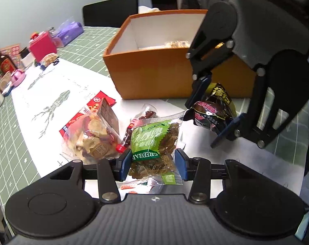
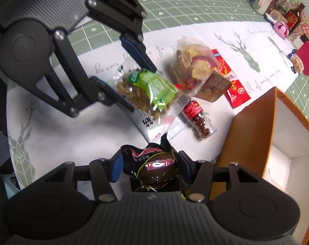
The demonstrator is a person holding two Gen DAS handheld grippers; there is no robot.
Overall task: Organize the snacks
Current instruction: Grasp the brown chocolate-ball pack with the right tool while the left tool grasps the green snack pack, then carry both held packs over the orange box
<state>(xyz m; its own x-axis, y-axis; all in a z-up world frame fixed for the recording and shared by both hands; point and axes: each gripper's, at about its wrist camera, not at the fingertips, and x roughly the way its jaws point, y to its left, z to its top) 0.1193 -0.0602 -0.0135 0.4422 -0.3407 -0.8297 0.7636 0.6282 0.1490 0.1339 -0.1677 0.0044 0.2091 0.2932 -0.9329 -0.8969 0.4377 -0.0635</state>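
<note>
A: Which gripper sits nearer the orange box [image 1: 154,71]?

B: The right gripper [image 2: 150,168], clamping the black packet [image 2: 154,167]; the box is just to its right. The left gripper [image 1: 153,164] grips the green raisin bag [image 1: 154,143], box ahead of it.

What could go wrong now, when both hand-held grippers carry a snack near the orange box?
1. The left hand-held gripper pinches the green raisin packet only at one end, so the packet could slip or swing.
2. The right hand-held gripper holds the glossy black packet close to the orange box; it might bump the box wall.
3. The two grippers are close together and could collide on the way in.
</note>
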